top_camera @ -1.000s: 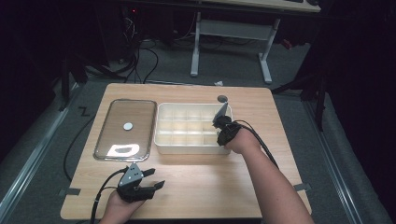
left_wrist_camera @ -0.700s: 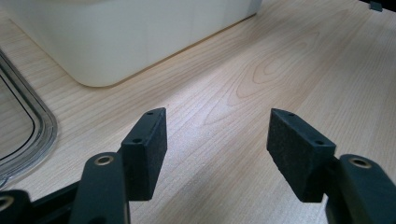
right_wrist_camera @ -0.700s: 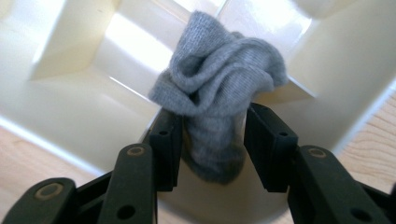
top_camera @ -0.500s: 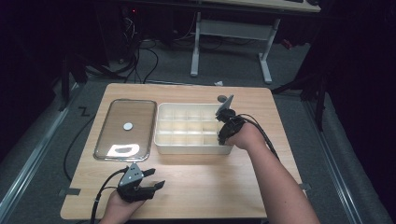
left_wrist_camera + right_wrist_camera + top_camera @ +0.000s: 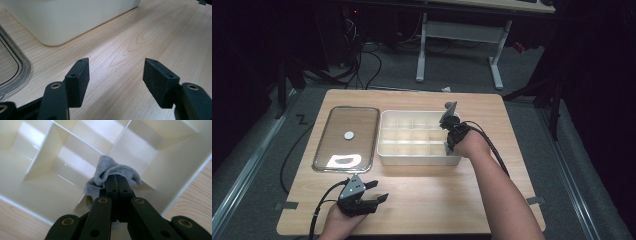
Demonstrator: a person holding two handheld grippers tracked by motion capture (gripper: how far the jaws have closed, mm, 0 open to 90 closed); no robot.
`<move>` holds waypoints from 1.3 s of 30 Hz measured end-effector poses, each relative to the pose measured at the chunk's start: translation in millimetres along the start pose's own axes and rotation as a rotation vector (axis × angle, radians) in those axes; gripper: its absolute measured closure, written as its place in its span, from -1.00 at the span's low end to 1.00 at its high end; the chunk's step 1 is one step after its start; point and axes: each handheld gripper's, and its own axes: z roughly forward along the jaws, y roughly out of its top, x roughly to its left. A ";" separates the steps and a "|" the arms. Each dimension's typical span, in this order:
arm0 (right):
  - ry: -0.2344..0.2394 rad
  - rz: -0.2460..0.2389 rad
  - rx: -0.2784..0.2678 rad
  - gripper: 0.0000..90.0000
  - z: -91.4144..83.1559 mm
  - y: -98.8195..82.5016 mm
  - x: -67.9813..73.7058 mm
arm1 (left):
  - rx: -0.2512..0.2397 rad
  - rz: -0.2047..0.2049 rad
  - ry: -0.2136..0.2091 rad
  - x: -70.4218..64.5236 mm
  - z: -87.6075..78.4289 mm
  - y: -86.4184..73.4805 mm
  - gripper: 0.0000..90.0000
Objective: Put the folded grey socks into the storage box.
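The grey cloth (image 5: 110, 173) is bunched up and pinched between your right tongs (image 5: 116, 185), whose jaws are pressed together on it. It hangs over the dividers of the cream compartment box (image 5: 50, 202), above the crossing of several cells near one wall; which cell it belongs to cannot be told. In the high view your right tongs (image 5: 451, 140) sit over the right end of the box (image 5: 384, 150), pointing down into it, with your forearm reaching in from the bottom edge and a cable trailing off the wrist.

The box stands near the middle of the worktop (image 5: 512, 170). Just beside it on the left lies a clear flat lid (image 5: 362, 150) with a small round white spot at its centre.

Your left tongs (image 5: 379, 192) rest low at the near edge of the worktop, well apart from the box. Their jaws are spread wide with nothing between them, only bare wood beneath (image 5: 115, 73).
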 end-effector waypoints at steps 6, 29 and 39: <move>-0.013 -0.010 0.057 1.00 22.0 3.4 2.9 | 0.006 0.001 -0.001 0.1 0.3 0.1 -0.14; 0.002 0.026 0.015 0.84 13.8 -4.6 -2.7 | 0.008 0.001 -0.002 -0.6 1.4 0.0 -0.14; 0.016 0.048 -0.088 0.69 -17.1 -21.1 -11.4 | 0.013 0.004 -0.002 -1.3 2.6 0.2 -0.14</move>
